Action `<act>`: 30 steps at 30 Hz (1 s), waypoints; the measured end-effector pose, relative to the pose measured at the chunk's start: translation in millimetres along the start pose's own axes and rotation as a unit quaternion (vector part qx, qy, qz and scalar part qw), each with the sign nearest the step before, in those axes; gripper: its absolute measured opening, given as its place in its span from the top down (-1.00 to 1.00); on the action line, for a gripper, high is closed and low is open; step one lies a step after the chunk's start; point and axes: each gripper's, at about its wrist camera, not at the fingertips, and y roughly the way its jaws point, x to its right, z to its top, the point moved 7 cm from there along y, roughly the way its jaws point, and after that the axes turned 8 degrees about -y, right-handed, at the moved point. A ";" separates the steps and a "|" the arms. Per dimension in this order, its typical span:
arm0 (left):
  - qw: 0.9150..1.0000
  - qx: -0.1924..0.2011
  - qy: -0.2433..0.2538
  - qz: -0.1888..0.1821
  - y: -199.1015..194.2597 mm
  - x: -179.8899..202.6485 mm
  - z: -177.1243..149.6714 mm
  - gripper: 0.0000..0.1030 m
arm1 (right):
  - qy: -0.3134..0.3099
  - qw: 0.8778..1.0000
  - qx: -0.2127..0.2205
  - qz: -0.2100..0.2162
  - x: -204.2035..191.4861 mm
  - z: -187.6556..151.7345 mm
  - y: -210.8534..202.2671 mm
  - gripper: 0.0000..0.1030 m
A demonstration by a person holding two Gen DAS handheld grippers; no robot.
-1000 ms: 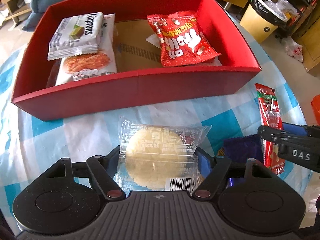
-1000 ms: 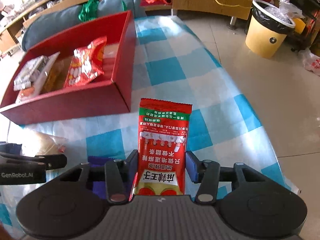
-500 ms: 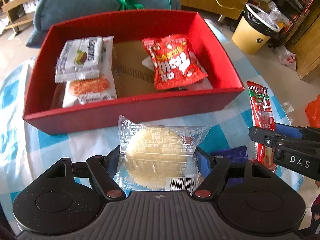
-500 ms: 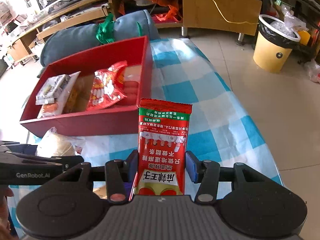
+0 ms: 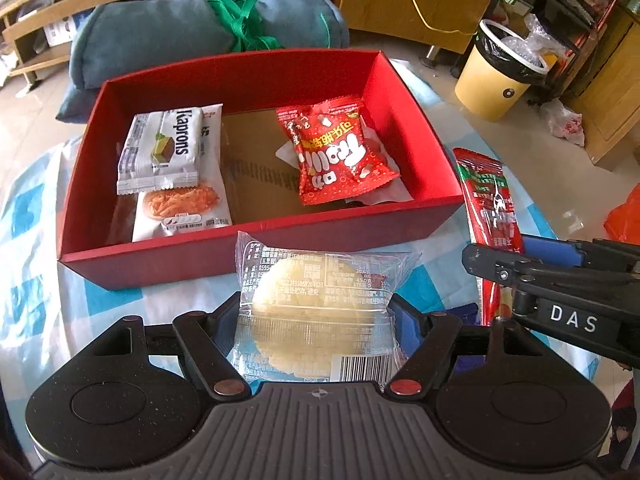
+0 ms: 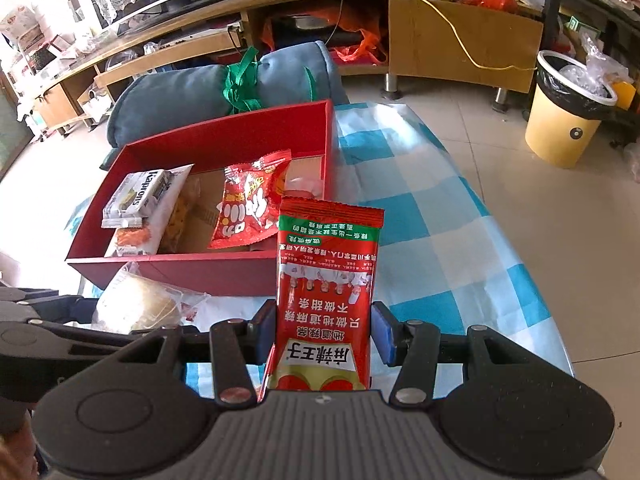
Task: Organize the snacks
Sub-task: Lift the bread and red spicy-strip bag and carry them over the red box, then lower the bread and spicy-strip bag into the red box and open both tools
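Observation:
My left gripper (image 5: pixel 316 320) is shut on a clear packet with a pale round cake (image 5: pixel 316 312), held above the cloth just in front of the red box (image 5: pixel 256 256). My right gripper (image 6: pixel 326 328) is shut on a tall red snack packet (image 6: pixel 328 280), held upright to the right of the box (image 6: pixel 180 270). The box holds a grey Kaprons packet (image 5: pixel 160 148), a white packet with orange strips (image 5: pixel 180 204) and a red puffed packet (image 5: pixel 340 156). The right gripper and its packet (image 5: pixel 488 200) show at the right of the left wrist view.
A blue and white checked cloth (image 6: pixel 432 220) covers the table, whose right edge drops to a tiled floor. A blue rolled cushion (image 5: pixel 200 32) lies behind the box. A yellow bin (image 6: pixel 568 116) stands on the floor at the right. A dark purple packet (image 5: pixel 464 312) lies under the grippers.
Both grippers have risen with their packets held. The box now looks lower and farther in both views, and more of the room behind shows.

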 end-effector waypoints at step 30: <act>0.998 0.054 -0.017 0.010 -22.9 -5.9 38.0 -0.54 | 0.003 0.999 0.038 0.013 -9.8 41.7 -1.2 0.13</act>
